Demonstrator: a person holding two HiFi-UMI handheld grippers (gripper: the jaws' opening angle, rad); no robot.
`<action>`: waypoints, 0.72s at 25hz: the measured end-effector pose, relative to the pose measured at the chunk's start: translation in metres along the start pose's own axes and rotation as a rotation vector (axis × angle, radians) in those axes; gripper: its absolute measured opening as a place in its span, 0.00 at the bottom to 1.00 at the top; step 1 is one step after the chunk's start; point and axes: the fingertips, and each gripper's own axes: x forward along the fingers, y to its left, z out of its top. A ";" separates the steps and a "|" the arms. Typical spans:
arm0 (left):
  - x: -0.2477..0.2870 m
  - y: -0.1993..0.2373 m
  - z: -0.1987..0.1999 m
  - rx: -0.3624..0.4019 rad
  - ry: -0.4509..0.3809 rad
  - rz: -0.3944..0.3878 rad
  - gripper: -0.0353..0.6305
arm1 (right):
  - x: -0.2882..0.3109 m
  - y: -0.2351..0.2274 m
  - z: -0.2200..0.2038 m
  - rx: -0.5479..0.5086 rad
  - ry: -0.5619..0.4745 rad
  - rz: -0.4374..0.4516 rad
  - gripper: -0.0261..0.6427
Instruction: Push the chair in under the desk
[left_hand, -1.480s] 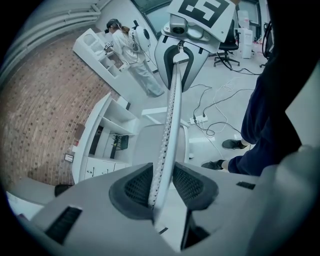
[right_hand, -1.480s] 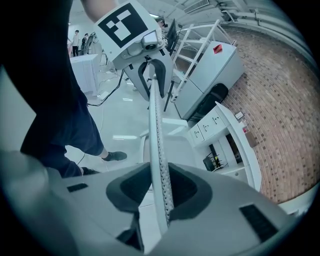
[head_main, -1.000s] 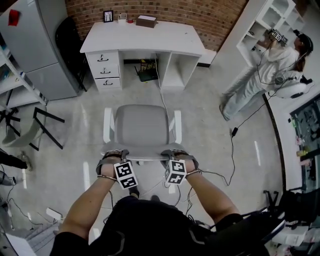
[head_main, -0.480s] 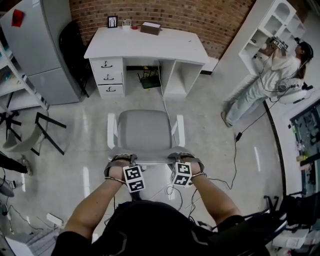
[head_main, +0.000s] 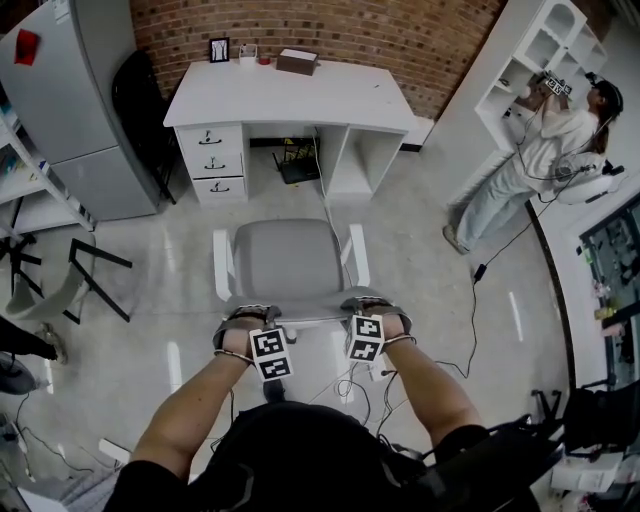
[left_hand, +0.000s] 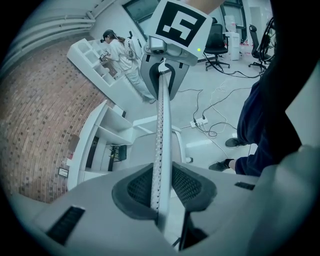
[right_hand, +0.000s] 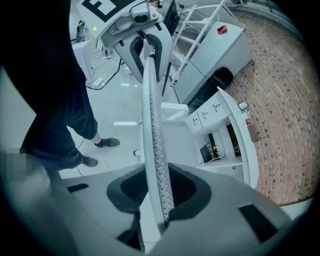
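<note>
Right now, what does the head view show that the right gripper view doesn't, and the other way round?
Only the head view: the person at the shelves, and the whole chair from above. Only the right gripper view: close up, the right hand-held gripper with its jaws clamped on the chair's back edge. Both: the desk, brick wall and grey cabinet.
</note>
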 end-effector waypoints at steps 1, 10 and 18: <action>0.001 0.002 0.000 -0.003 0.000 -0.012 0.20 | 0.001 -0.002 0.000 -0.003 0.005 0.006 0.18; 0.009 0.023 -0.009 0.019 -0.007 -0.039 0.19 | 0.011 -0.023 0.006 0.015 0.027 0.002 0.18; 0.016 0.045 -0.023 0.038 -0.002 -0.060 0.19 | 0.022 -0.043 0.018 0.037 0.047 0.012 0.18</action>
